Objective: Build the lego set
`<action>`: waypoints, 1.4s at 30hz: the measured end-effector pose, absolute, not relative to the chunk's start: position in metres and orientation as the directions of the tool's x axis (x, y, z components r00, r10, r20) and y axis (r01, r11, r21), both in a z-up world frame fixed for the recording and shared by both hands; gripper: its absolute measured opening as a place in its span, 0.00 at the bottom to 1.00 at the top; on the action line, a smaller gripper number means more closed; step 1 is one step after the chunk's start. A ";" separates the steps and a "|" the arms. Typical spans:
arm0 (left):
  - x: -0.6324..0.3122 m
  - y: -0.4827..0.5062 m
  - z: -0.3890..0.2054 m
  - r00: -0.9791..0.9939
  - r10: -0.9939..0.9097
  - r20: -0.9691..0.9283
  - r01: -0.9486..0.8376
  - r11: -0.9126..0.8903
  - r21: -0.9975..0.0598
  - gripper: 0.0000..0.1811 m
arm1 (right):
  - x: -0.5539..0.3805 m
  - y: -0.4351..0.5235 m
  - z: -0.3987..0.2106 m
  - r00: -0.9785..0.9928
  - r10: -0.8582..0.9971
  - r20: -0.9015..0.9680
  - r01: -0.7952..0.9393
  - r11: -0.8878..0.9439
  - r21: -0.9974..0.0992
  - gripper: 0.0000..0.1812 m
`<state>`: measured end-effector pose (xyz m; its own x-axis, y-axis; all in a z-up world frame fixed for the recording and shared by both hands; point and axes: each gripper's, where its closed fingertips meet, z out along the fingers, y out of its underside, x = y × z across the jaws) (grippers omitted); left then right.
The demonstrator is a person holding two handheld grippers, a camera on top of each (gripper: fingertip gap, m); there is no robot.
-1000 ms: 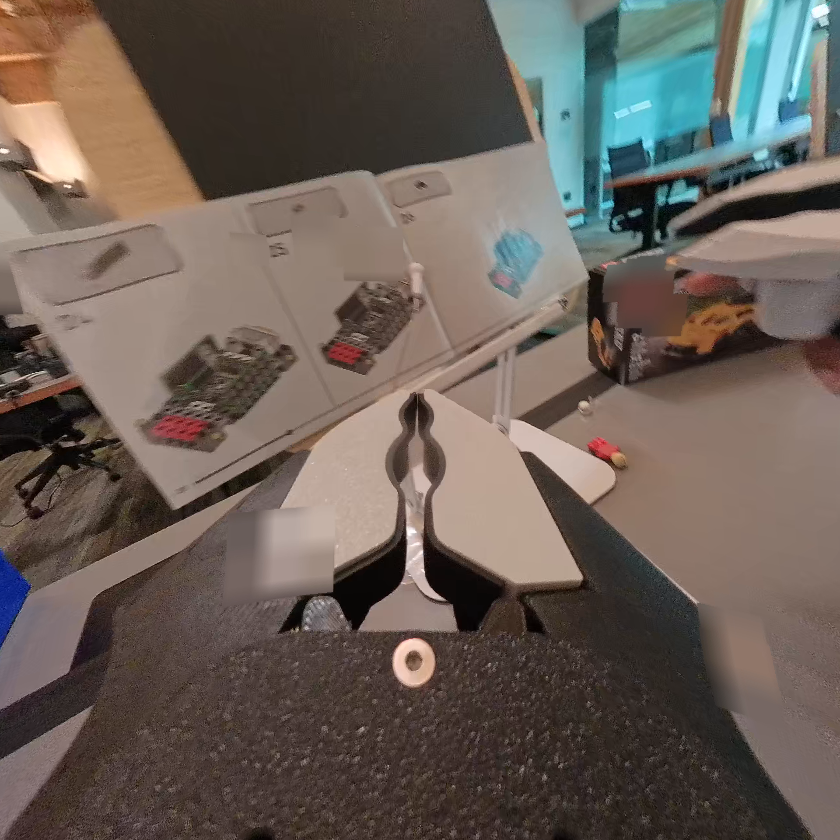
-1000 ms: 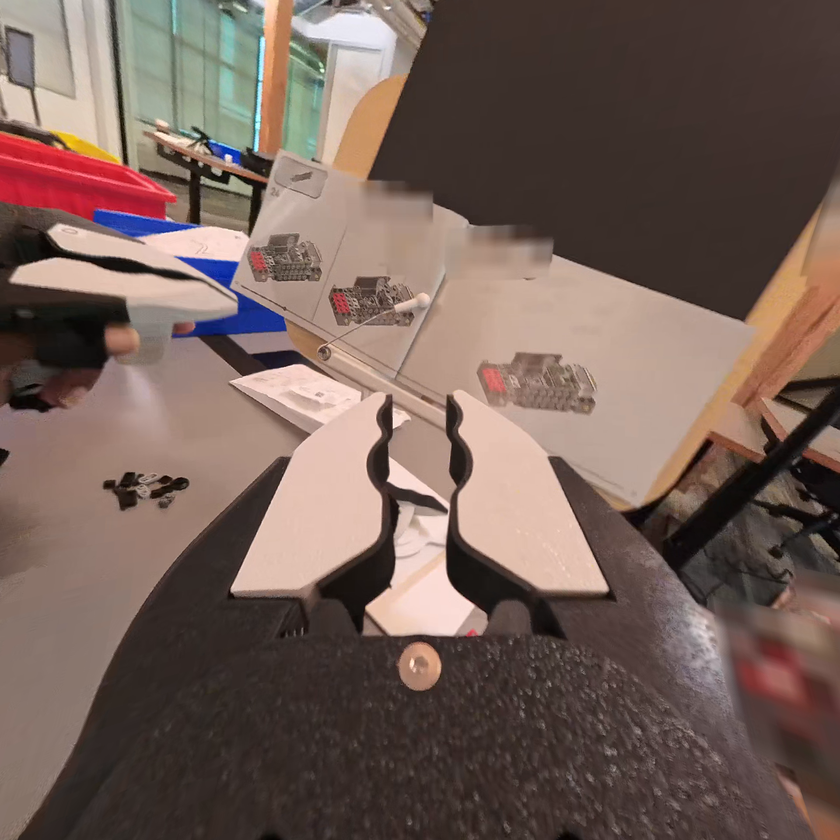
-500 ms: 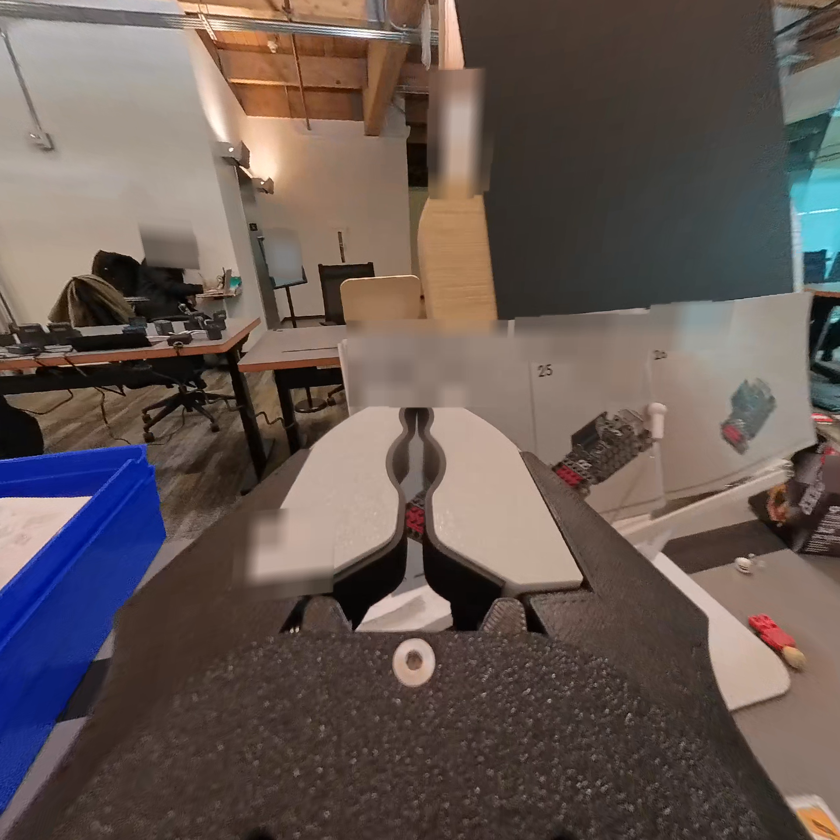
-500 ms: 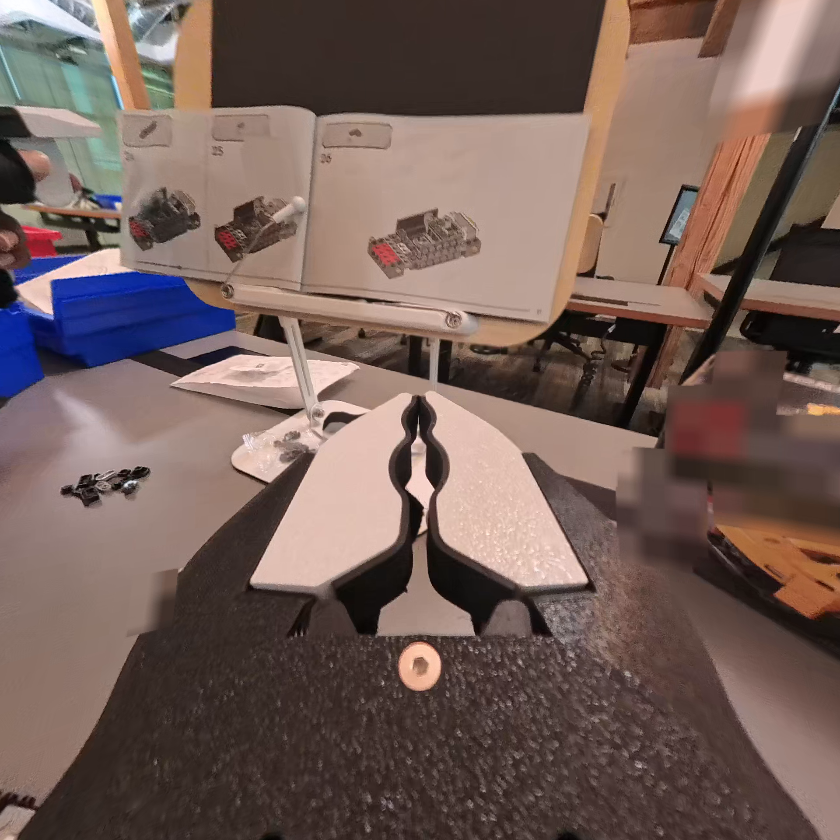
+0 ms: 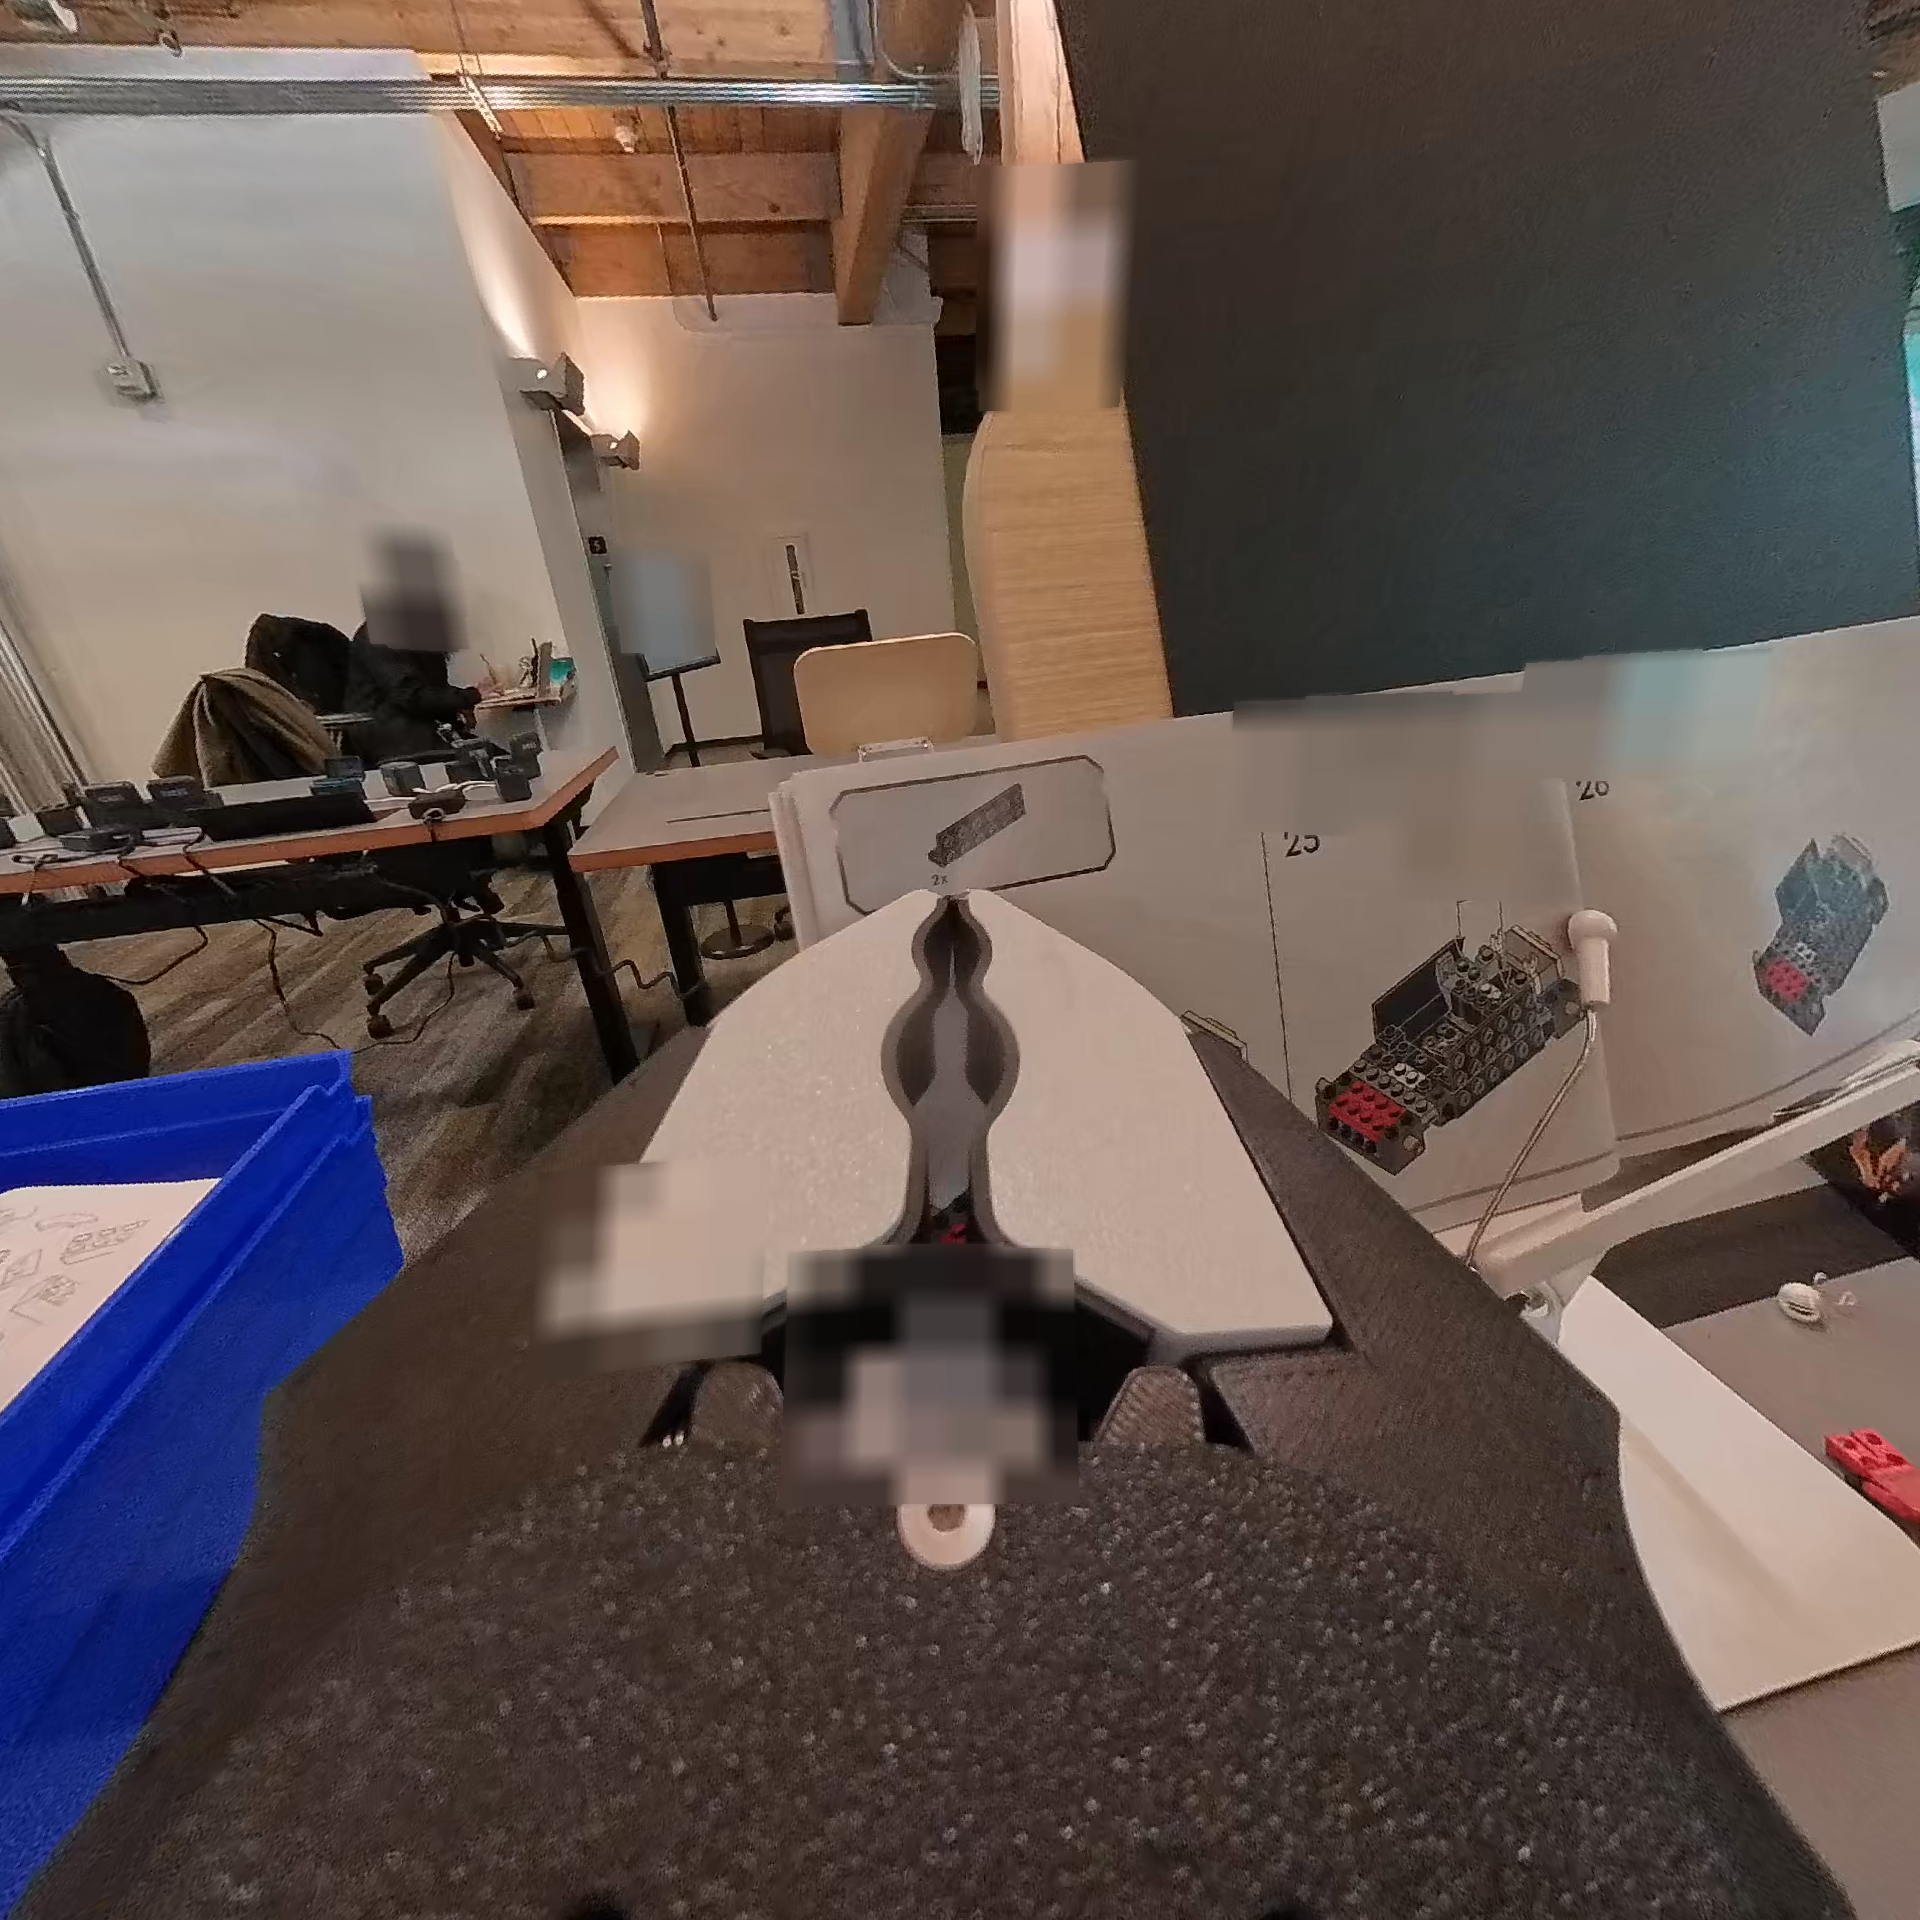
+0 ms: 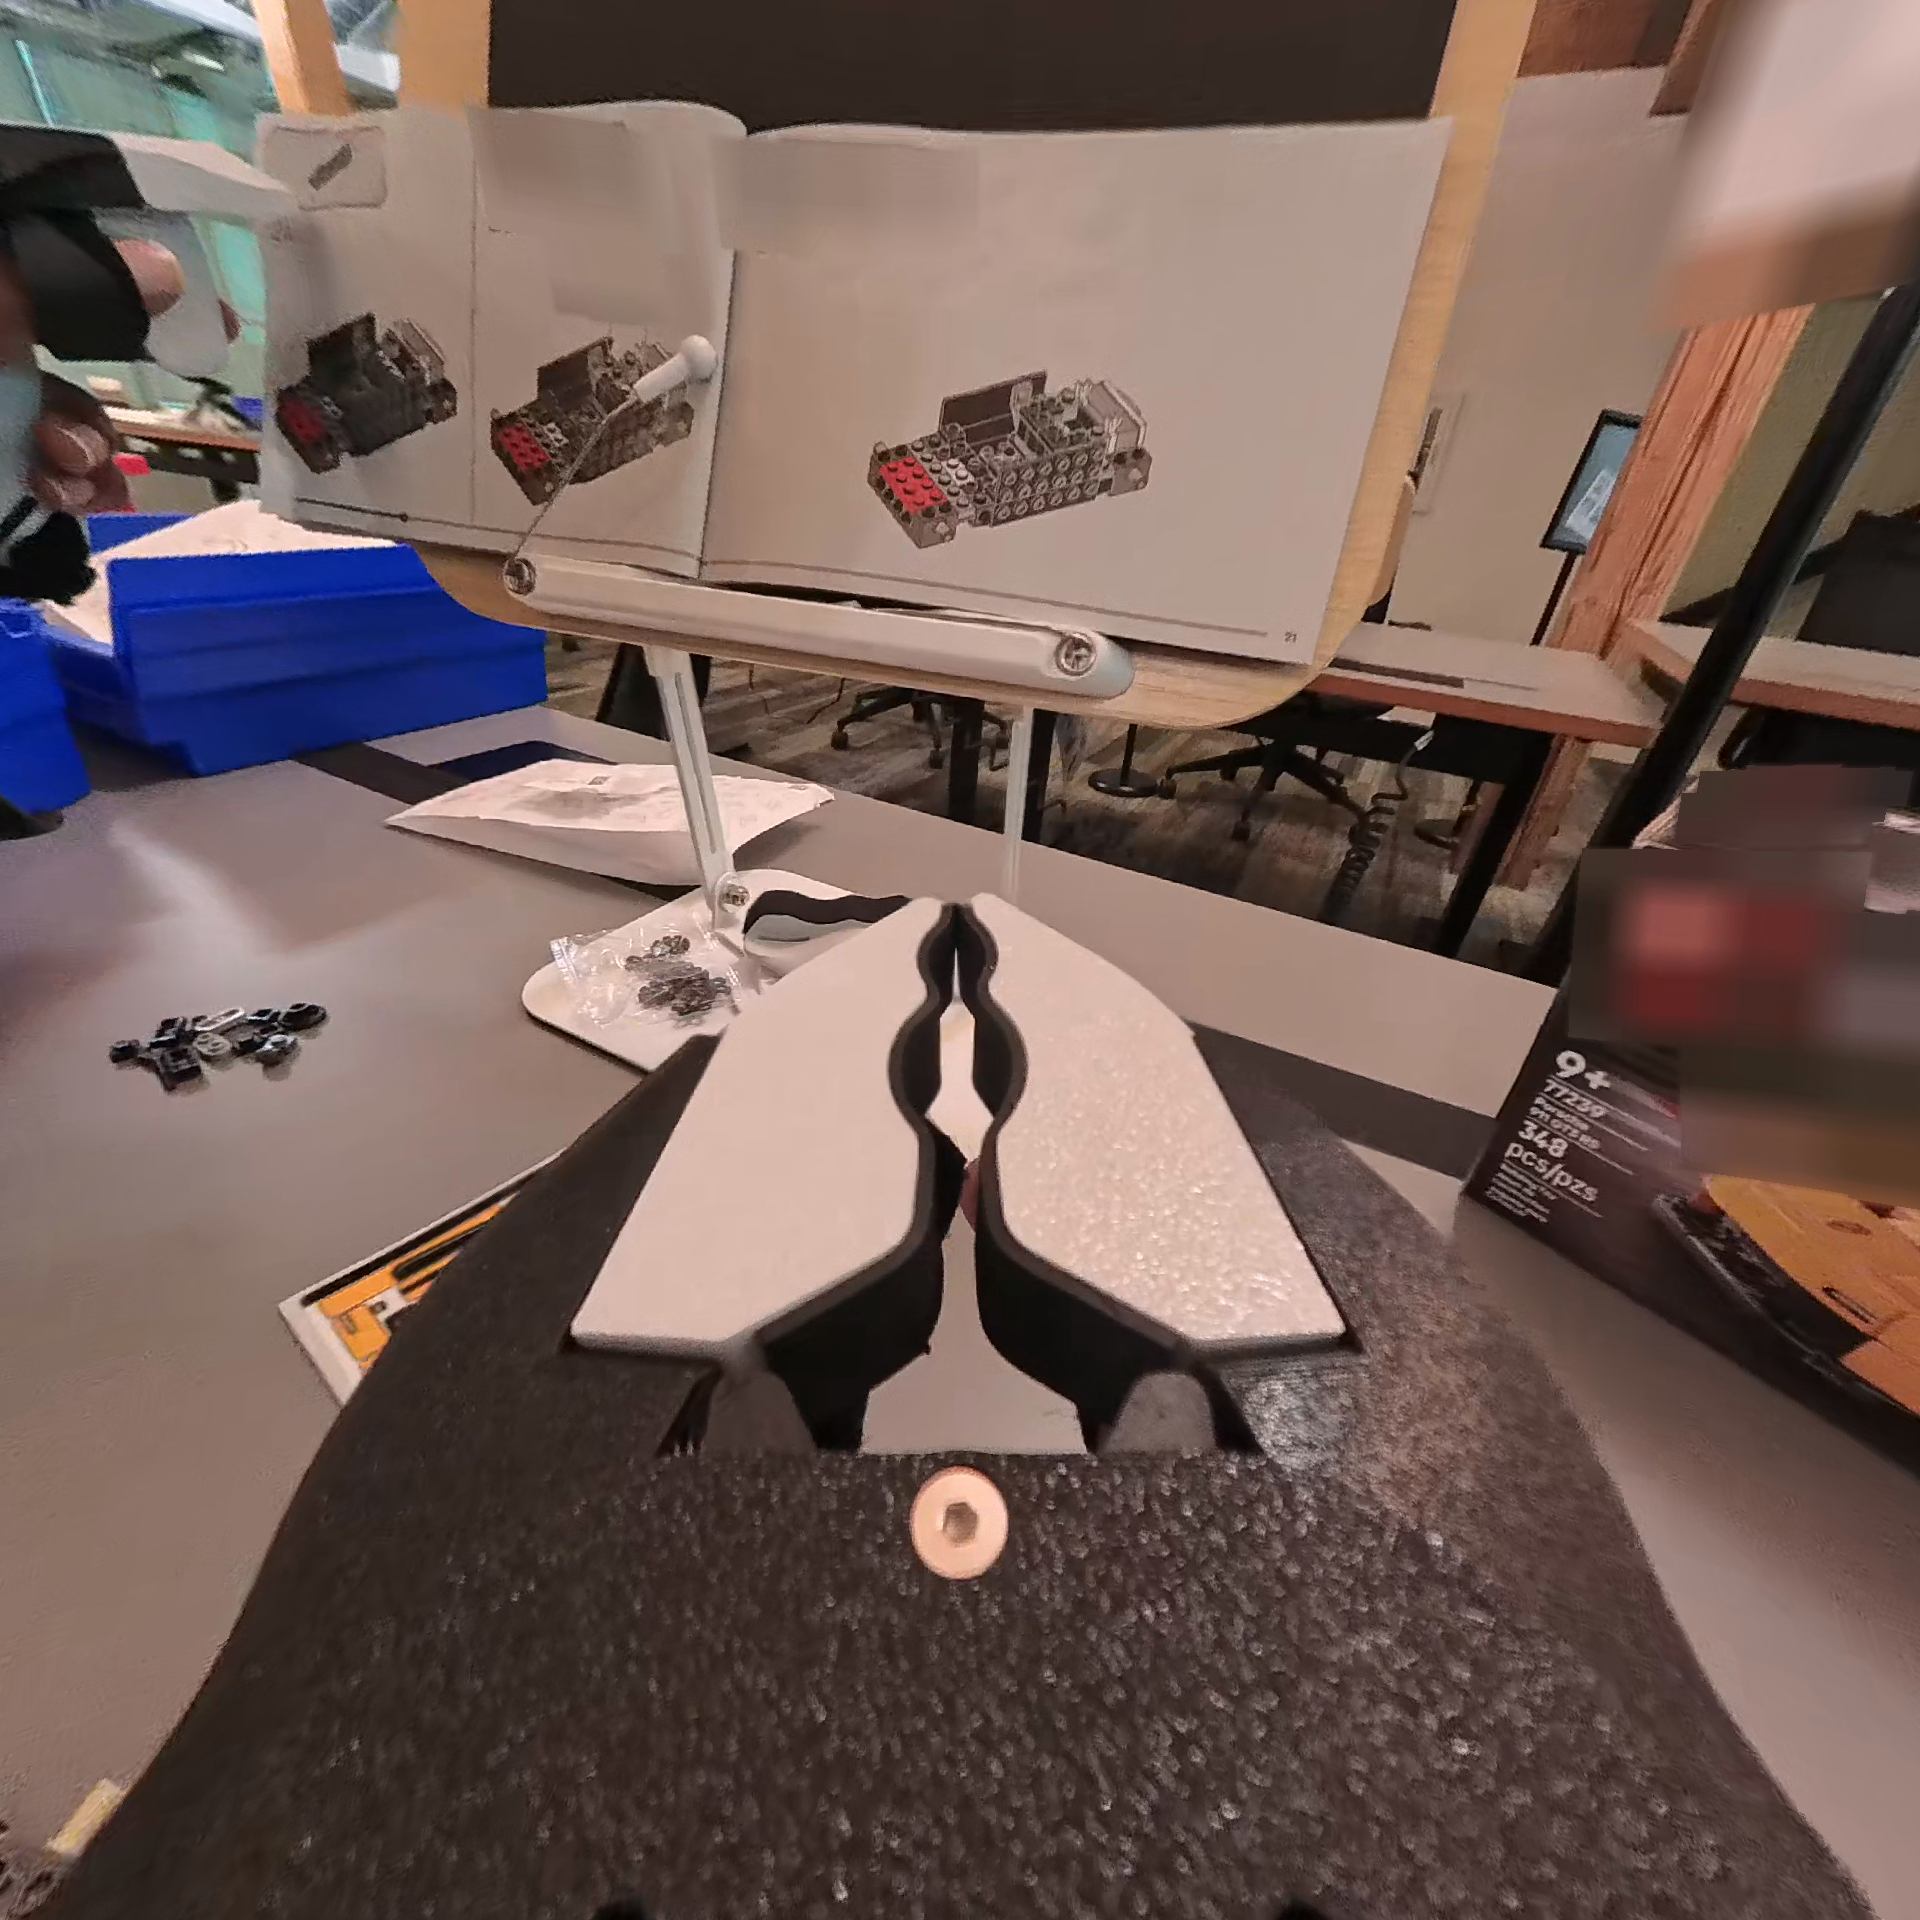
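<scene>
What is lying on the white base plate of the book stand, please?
On the stand's white base lies a clear bag of small dark parts, beside the stand's leg. The right gripper, shut, covers the base's near right part, so anything there is hidden.

Desk (image 6: 260, 1195): instruction booklet (image 6: 1039, 364) on stand (image 6: 821, 634), centre rear; bins (image 6: 291, 644) far left; loose pieces (image 6: 223, 1034) left of stand base; bagged pieces (image 6: 644, 982) on base; box (image 6: 1662, 1226) right.
</scene>
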<state>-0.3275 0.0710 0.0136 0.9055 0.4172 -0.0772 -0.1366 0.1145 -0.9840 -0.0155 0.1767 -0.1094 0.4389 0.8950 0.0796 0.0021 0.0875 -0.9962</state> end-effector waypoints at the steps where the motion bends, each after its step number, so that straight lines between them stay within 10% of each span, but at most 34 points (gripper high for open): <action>1: -0.326 0.071 0.014 0.905 0.418 -0.080 -0.139 0.113 -0.984 0.00 | -0.015 0.177 -0.107 0.444 0.892 0.087 -0.002 0.098 -0.995 0.00; 42: -0.295 0.036 0.038 0.923 0.381 -0.053 -0.129 0.177 -0.976 0.00 | -0.007 0.164 -0.087 0.457 0.873 0.171 -0.012 0.198 -0.980 0.00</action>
<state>-0.2951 0.0361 0.0379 0.9229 0.3814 -0.0529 -0.1289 0.1766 -0.9758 -0.0069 0.1644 -0.0868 0.4572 0.8729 0.1705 -0.0123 0.1980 -0.9801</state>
